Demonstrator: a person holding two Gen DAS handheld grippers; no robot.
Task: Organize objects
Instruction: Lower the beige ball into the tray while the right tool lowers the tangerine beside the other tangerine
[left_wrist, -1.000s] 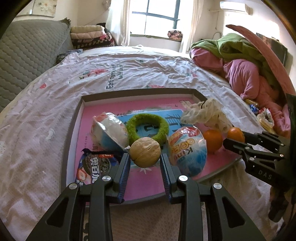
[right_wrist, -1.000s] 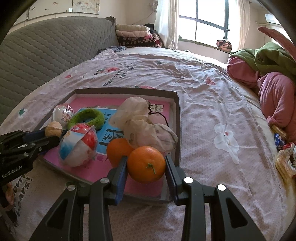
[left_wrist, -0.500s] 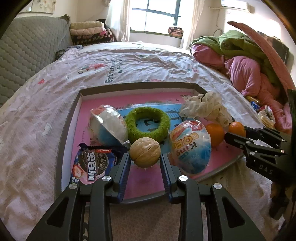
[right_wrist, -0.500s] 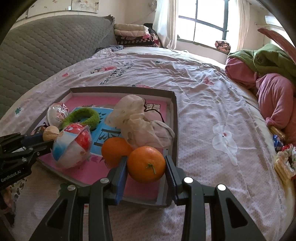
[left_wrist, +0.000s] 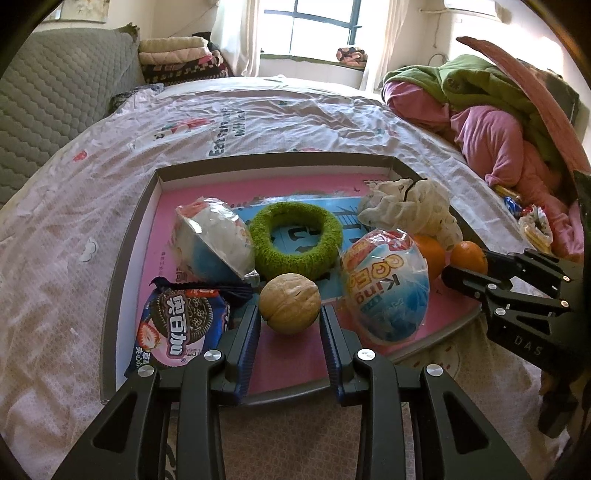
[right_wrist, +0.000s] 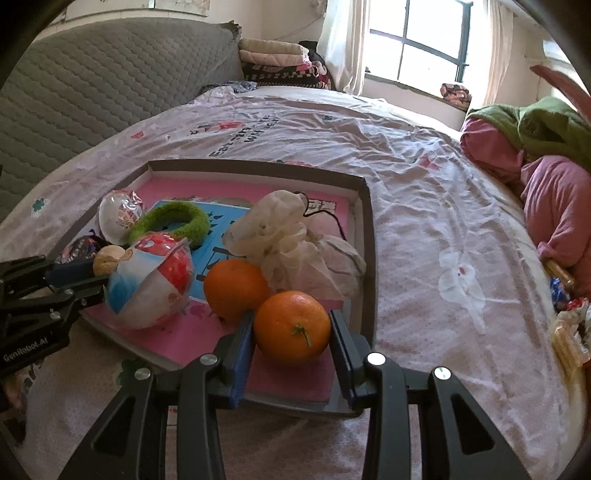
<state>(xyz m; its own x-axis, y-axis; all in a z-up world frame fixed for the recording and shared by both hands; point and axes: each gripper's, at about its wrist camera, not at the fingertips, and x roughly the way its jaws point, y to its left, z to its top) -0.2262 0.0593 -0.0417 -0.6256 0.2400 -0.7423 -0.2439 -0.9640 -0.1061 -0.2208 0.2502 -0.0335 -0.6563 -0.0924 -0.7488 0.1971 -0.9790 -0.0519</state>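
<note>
In the tray (left_wrist: 125, 254) on the bed I count two oranges, two wrapped eggs, one walnut. My left gripper (left_wrist: 289, 325) grasps the walnut (left_wrist: 289, 303) near the tray's near edge; my right gripper (right_wrist: 291, 332) grasps one orange (right_wrist: 291, 326) at its near right corner.

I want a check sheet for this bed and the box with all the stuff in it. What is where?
Surface: bedsheet with a shallow box on it.
Job's things: walnut, two oranges, green ring, two wrapped toy eggs, cookie packet, crumpled bag, all over the box.
Clutter: snack wrappers on the bed's right edge.
Grippers: left gripper shut on the walnut; right gripper shut on the nearer orange.
Cables: nothing seen.
Surroundings: window, folded blankets, heap of clothes.
</note>
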